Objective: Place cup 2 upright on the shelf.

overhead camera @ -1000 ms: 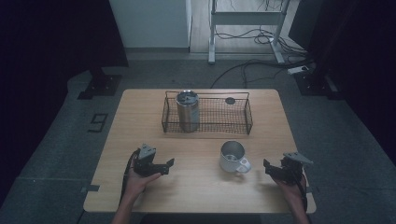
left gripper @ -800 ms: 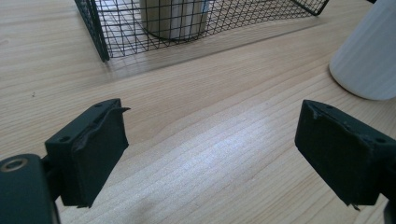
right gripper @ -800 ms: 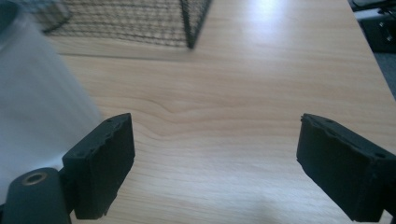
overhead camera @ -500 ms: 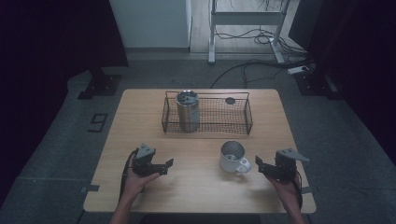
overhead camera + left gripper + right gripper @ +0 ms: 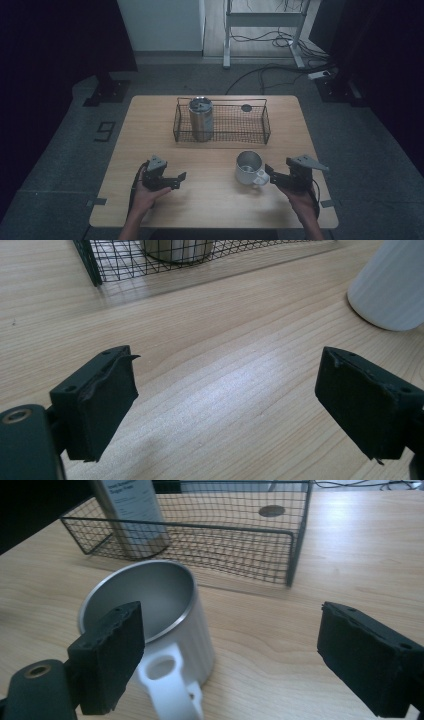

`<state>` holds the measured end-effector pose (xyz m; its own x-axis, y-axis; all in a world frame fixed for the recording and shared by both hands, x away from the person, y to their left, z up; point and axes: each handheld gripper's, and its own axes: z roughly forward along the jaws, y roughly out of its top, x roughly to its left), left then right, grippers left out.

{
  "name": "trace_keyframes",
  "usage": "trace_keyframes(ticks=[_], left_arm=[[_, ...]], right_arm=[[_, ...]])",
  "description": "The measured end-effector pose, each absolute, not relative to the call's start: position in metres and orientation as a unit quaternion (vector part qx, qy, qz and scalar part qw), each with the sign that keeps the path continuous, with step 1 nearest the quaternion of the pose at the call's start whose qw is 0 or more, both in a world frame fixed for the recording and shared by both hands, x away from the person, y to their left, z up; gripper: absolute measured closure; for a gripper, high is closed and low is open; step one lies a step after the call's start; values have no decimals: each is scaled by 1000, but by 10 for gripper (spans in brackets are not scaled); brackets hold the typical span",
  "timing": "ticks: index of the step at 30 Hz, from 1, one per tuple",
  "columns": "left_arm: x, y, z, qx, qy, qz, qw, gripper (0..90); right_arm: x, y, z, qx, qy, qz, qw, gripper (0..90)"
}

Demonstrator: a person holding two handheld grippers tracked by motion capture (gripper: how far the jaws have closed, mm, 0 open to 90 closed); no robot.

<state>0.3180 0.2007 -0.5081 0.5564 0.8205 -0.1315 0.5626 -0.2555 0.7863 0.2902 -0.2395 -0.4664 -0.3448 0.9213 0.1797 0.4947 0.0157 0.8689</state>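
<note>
Right gripper has neared the mug, handle just beside its left jaw

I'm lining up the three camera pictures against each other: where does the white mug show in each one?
High view: white mug stands on the table right of centre, just left of the right hand-held gripper.
Left gripper view: its ribbed white side sits at the upper right edge.
Right gripper view: low and left of centre, handle toward the camera.
Shared landmark: the wire basket behind it.
</note>
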Motion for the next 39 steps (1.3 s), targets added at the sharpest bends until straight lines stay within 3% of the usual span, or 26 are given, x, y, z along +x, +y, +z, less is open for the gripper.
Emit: trace_keyframes(ticks=[18,33,39], left_arm=[[317,203,-509,773,452,152,418,109],[315,204,-510,773,452,152,418,109],[315,201,-512,777,449,149,414,109]], right_arm=[[302,-208,-462,504,689,476,213,117],[312,-191,-473,491,719,451,198,0],[316,-187,-473,481,730,445,193,0]])
